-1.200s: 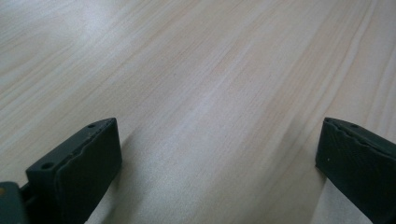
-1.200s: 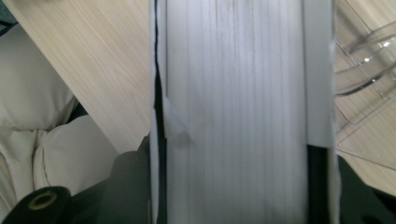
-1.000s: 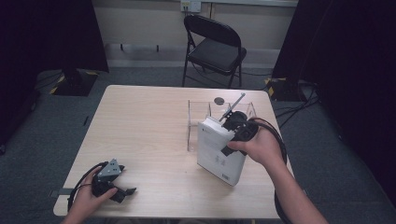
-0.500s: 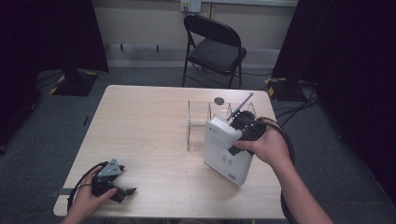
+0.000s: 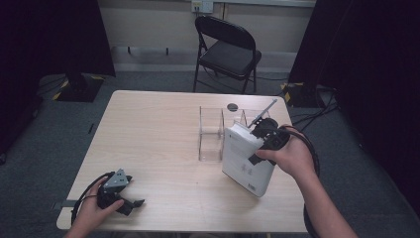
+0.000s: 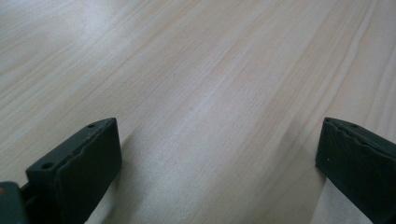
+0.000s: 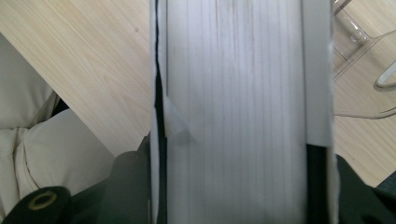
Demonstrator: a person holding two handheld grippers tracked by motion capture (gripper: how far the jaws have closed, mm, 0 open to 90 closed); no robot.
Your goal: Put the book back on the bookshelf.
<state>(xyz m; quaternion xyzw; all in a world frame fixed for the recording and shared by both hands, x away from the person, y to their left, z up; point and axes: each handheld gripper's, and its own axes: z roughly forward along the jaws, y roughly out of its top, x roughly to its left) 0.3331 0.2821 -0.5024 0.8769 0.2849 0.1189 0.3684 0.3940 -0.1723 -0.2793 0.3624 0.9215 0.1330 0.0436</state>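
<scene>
Right gripper [image 5: 258, 144] clamping white book [image 5: 245, 161] (tilted)

I find no legible text, brand, number or sign. The white book [image 5: 247, 159] in my right gripper [image 5: 265, 135] carries small dark printed marks on its cover in the high view, too small for me to read. Its page edges in the right gripper view are unmarked. The wooden surface [image 5: 153, 134] bears no lettering.
</scene>
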